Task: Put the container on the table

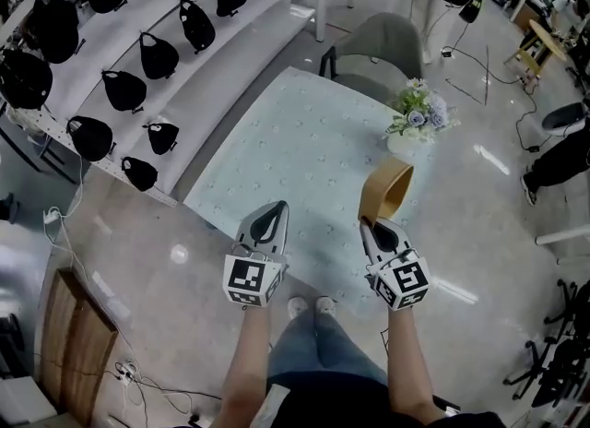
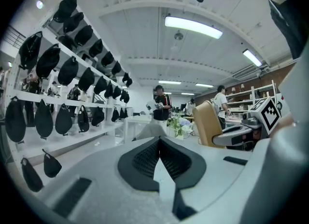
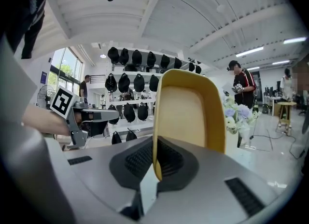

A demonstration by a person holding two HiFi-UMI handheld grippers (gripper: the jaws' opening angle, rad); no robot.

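Note:
My right gripper [image 1: 367,222] is shut on the rim of a tan, oval container [image 1: 385,190], held on edge in the air over the near right part of the pale patterned table [image 1: 304,154]. In the right gripper view the container [image 3: 190,112] stands upright from between the pads, its hollow side facing the camera. My left gripper [image 1: 269,217] is shut with nothing in it, level with the right one near the table's front edge. From the left gripper view the container [image 2: 207,124] and the right gripper show at the right.
A vase of flowers [image 1: 417,117] stands at the table's far right, with a grey chair [image 1: 378,48] behind it. White shelves with several black bags [image 1: 147,57] run along the left. People stand in the background [image 3: 240,85]. Cables lie on the floor.

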